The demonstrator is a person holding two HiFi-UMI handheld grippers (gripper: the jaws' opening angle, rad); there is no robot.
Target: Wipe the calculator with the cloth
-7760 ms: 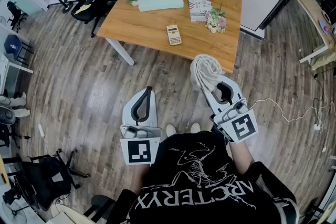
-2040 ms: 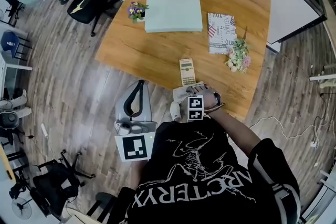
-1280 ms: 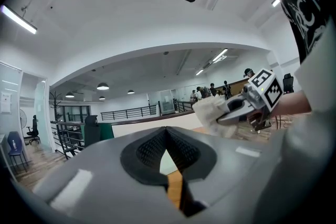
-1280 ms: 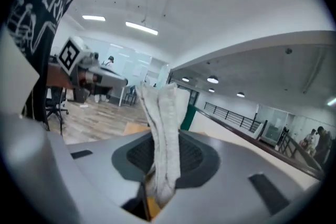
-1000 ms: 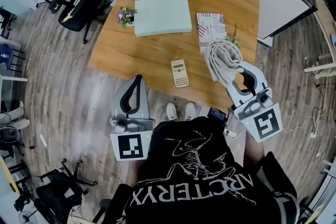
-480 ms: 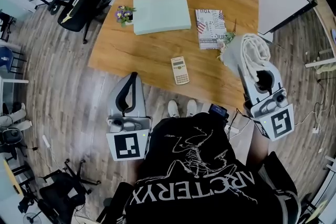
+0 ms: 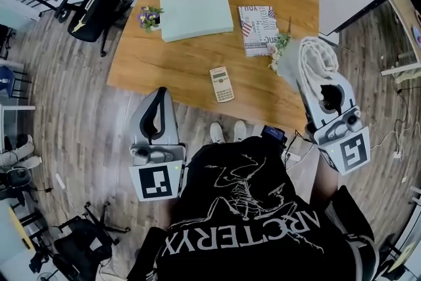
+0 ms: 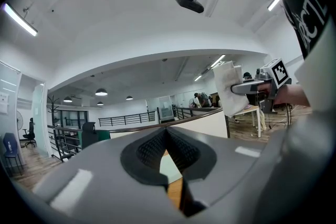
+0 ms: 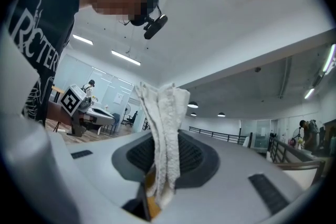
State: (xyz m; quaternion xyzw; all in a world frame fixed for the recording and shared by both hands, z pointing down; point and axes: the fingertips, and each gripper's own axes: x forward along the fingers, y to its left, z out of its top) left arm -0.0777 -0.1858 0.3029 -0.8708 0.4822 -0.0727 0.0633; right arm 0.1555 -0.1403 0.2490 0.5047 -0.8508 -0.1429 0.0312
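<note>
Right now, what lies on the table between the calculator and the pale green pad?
Nothing. The head view shows only bare wood of the table between the calculator and the pale green pad.

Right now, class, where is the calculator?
In the head view the calculator lies on the wooden table, close to its near edge, with the patterned booklet beyond it to the right.
</note>
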